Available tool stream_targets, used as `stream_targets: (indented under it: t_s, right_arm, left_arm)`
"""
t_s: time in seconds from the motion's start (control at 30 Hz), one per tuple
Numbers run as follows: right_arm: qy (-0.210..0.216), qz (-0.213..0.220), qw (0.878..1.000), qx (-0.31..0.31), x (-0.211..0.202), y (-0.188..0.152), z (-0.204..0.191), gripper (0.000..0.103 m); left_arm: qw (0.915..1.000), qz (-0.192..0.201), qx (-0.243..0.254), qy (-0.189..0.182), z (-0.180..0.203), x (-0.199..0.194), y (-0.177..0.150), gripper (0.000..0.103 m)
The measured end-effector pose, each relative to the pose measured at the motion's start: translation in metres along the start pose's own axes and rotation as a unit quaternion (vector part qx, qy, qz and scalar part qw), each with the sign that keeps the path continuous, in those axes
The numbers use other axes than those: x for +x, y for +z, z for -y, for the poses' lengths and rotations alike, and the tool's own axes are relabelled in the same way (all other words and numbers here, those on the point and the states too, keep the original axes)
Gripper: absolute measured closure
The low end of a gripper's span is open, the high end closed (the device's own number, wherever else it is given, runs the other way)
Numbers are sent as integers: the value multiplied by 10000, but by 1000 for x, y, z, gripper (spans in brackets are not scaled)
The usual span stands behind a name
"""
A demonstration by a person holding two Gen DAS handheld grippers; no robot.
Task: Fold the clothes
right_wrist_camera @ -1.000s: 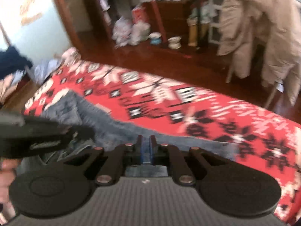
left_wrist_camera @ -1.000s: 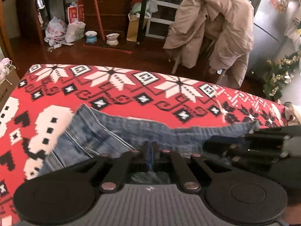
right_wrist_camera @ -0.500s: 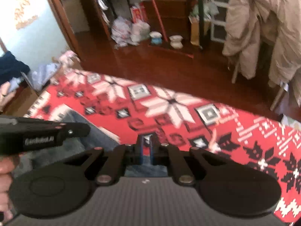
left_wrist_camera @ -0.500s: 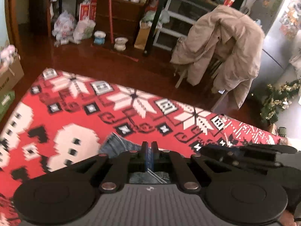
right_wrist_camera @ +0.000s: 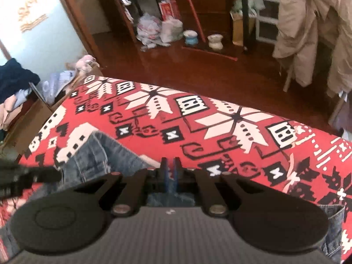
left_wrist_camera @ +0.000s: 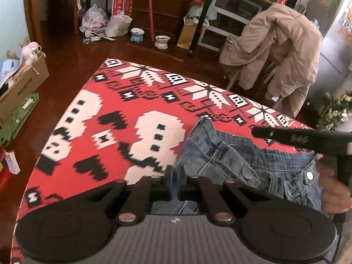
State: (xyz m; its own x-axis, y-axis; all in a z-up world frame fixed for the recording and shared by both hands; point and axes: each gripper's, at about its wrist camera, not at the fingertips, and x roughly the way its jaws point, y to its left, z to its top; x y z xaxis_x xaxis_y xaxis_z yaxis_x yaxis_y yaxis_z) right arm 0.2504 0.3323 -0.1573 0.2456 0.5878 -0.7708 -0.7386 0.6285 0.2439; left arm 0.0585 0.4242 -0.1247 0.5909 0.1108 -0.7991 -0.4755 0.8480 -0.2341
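Your left tongs and right tongs are each pinched on the faded blue denim jeans, whose waistband runs lengthwise from lower centre to lower right across the red patterned surface, so both hands are equally near.

Jeans faded denim; blanket woven cloth; floor glossy wood.

- A beige coat is hanging over a chair.
- Daylight is reflecting off the dark red wooden floor.
- Plastic bags are sitting by a wooden dresser.
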Motion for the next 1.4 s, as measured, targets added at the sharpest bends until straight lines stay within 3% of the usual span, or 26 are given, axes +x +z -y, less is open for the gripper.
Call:
stream_targets:
  t_s: [0.13,0.2,0.3,0.4,0.53,0.8,1.23,1.4]
  right_arm:
    - [592,167,9973,-397,-24,2,-26,98]
    - [662,83,9950,-743,-23,-2,-45,97]
    - [683,-117,9923,-1022,-10,-8,-67,97]
    - [577,-217,9930,-1009,8,-14,-79,97]
    - [346,-109,9960,-817,32,-12,-86,102]
    - [-202,152,9962,-836,46,-3,-95,102]
    - [-507,-77,9963,-692,44,3,-104,98]
    - [-155,101,9970,-752,-1,-7,-112,98]
  left_arm:
    - [9993,34,-133,-356,-3,-18,-15,100]
    - [9989,5,-79,-465,2,-22,-23,100]
    - [9997,-74,98,-197,4,-13,-36,100]
    - [10000,8,45,-65,-7,-2,-44,100]
    - [9994,66,-195,-263,-23,-3,-47,100]
    - [9996,180,190,-57,-49,-31,-75,100]
    - [9990,140,175,377,-95,-81,-124,98]
    - [9991,164,-31,389,-110,-103,-130,95]
